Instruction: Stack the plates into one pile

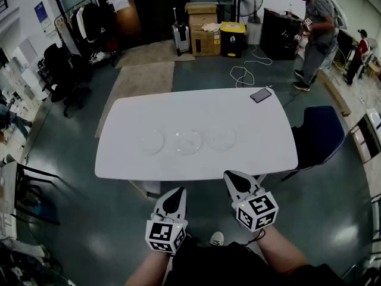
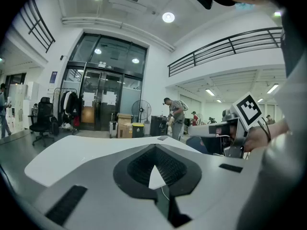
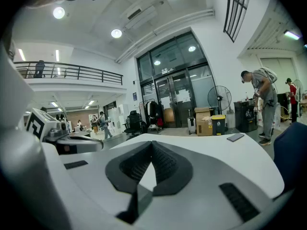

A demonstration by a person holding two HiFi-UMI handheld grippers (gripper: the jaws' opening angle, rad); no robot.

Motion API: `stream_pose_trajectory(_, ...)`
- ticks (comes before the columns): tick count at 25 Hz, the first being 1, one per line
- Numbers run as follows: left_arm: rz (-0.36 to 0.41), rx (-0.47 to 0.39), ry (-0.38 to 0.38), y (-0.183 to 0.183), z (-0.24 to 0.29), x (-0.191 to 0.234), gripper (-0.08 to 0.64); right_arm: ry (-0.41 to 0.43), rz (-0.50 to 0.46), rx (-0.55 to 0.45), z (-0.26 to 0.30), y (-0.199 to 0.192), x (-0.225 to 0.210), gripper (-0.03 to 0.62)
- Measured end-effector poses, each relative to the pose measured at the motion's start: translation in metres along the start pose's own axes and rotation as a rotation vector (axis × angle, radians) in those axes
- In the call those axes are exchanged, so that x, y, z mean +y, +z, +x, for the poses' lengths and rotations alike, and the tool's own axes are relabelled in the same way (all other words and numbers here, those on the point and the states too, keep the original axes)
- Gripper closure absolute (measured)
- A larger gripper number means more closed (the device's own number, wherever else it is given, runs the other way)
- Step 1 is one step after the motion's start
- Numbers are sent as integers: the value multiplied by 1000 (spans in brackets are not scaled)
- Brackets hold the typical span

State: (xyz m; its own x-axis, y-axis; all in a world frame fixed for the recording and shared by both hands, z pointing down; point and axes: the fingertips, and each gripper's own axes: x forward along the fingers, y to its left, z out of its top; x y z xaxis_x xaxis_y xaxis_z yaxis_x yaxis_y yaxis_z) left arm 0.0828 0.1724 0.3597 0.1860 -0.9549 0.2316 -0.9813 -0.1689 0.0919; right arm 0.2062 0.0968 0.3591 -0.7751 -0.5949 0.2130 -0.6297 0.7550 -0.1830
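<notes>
Three clear plates lie flat in a single row near the middle of the white worktop (image 1: 131, 118), none stacked on another: the left plate (image 1: 151, 142), the middle plate (image 1: 188, 141) and the right plate (image 1: 221, 138), close together side by side. The left gripper (image 1: 177, 190) is just short of the worktop's near edge, and the right gripper (image 1: 233, 175) has its tip at that edge; both point toward the row and touch no plate. Each gripper's own view shows its dark ribbed fingers (image 2: 136, 169) pressed together at the tips with nothing held. A dark phone (image 1: 261, 95) rests near the far right corner, well apart from the plates. A blue chair (image 1: 318, 134) stands at the worktop's right end.
</notes>
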Motion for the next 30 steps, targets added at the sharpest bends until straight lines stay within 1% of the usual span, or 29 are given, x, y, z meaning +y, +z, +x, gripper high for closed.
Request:
stream_pose_trajectory(7,-3,-6,-2,3,-4,-5,542,12,11,-18,-8,5,3,575)
stream_pose_trajectory(11,-6,-18,-2,5,-3,-6,541,23,-6,-32,-7,7,3,575)
stream_pose_trajectory(19,7,-43,18,13,-4,-8,541,75,0,-81,-6,20,8,574)
stream_pose_trajectory(24,1,-49,47,12,-5,1,541,103,7,-92,1,23,11,574)
stream_pose_trajectory(30,-12,-62,73,12,-14,29,541,128,1,-102,19,27,31,574)
